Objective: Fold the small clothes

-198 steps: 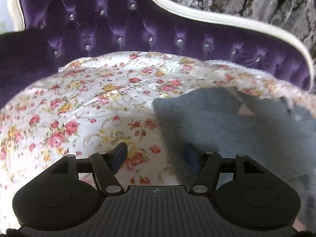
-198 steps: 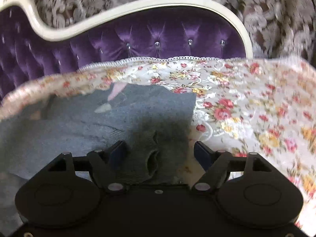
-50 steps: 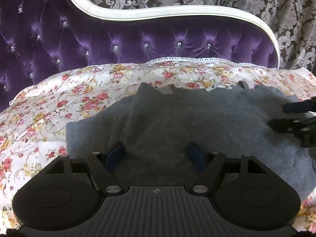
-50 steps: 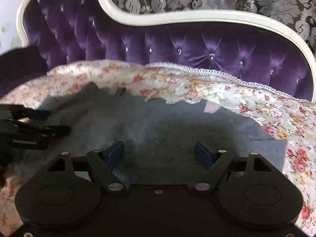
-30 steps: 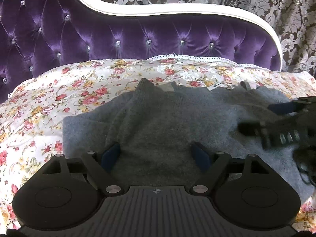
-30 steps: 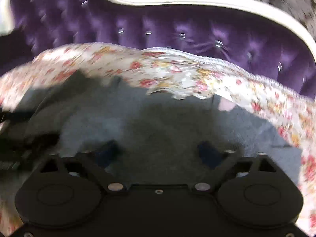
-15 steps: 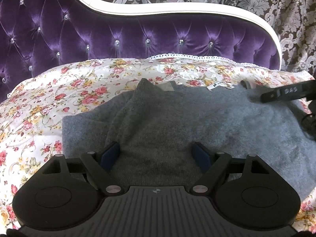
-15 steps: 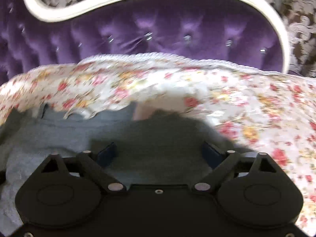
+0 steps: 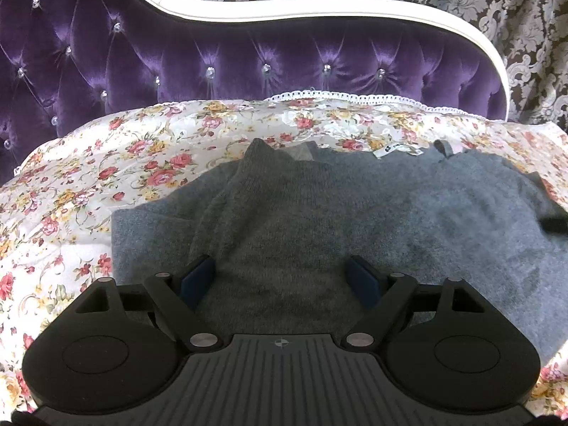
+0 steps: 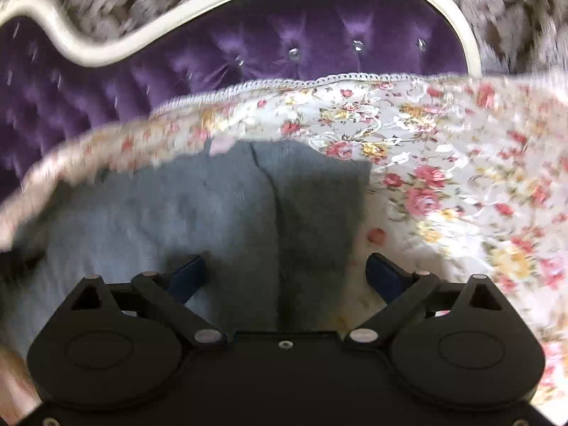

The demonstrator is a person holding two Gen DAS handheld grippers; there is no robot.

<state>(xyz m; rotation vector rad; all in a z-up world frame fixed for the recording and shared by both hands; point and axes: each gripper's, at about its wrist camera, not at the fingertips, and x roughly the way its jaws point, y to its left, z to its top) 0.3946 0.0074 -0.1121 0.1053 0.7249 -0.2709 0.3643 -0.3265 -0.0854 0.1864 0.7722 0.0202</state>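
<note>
A grey knitted sweater (image 9: 372, 213) lies spread on the floral cloth (image 9: 106, 184). A sleeve is folded across its left part. My left gripper (image 9: 282, 278) is open and empty, low over the sweater's near middle. The tip of the right gripper (image 9: 553, 223) shows at the right edge of the left wrist view. In the right wrist view, which is blurred, the sweater (image 10: 213, 213) fills the lower left. My right gripper (image 10: 285, 273) is open and empty over the sweater's right edge, with a crease running between the fingers.
The floral cloth (image 10: 461, 177) covers the seat of a purple tufted sofa (image 9: 248, 56) with a white curved frame (image 9: 319, 10). Patterned grey curtains (image 9: 497, 0) hang behind. A white label (image 9: 396, 149) sticks out at the sweater's far edge.
My right gripper has swung to the right, out over the sweater's right edge, and has almost left the left wrist view. My left gripper has stayed in place. The sweater has not moved.
</note>
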